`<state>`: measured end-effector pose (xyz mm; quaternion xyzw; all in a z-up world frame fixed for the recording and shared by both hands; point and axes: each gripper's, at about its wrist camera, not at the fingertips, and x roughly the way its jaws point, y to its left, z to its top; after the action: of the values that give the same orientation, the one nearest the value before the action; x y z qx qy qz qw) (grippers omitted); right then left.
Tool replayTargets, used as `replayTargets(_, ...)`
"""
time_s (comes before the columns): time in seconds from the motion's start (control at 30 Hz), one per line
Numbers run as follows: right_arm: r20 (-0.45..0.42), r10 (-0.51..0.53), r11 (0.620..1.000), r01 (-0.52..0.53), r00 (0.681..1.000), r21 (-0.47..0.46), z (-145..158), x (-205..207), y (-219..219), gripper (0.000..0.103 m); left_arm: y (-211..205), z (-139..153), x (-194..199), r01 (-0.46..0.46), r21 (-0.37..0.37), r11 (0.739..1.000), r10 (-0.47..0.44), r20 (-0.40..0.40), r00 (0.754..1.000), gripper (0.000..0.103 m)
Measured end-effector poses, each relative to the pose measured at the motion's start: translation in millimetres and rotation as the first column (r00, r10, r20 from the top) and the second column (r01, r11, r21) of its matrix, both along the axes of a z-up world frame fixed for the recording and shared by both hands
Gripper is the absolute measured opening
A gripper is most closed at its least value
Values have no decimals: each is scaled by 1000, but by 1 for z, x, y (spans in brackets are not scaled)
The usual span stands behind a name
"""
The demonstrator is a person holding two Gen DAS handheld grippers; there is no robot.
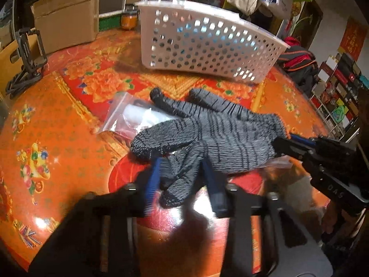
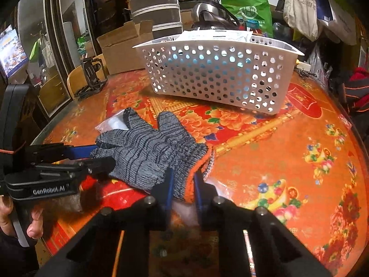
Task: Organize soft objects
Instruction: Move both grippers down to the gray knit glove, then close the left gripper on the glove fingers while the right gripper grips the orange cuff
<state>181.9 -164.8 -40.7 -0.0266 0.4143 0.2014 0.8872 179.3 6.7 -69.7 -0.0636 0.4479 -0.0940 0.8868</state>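
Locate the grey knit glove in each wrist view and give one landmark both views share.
Left wrist view: the grey knit glove lies centre frame, its fingers toward the left gripper.
Right wrist view: the glove lies centre-left, its orange-edged cuff between the right gripper fingers.
Shared landmark: the white perforated basket behind the glove.

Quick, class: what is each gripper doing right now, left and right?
Left gripper: closed on the fingertip end of the grey knit glove.
Right gripper: closed on the glove's orange-edged cuff.
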Motion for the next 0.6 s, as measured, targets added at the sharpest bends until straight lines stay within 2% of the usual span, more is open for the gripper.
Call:
replayTargets(0.03,2,2,1000,-2,1000,4,1,-1,0,12,2,3,-2,1,-9,1000,-1,20,1000,15)
replayTargets(0.07,5,3,1000,-3,1000,4,1,-1,0,11,2,6,-4,4,-15,1000,-4,32,999,2)
replayTargets(0.1,11,2,1000,-2,1000,5,2,-2,0,11,3,9,-6,8,-21,1000,-7,42,999,0)
replayTargets(0.3,45,7,1000,-7,999,4,11,-8,0,9,10,21,-16,1,-26,1000,2,97,995,0)
replayTargets(0.6,52,-5,1000,4,999,14,16,-6,-8,9,21,22,-18,-3,-43,999,8,115,993,0)
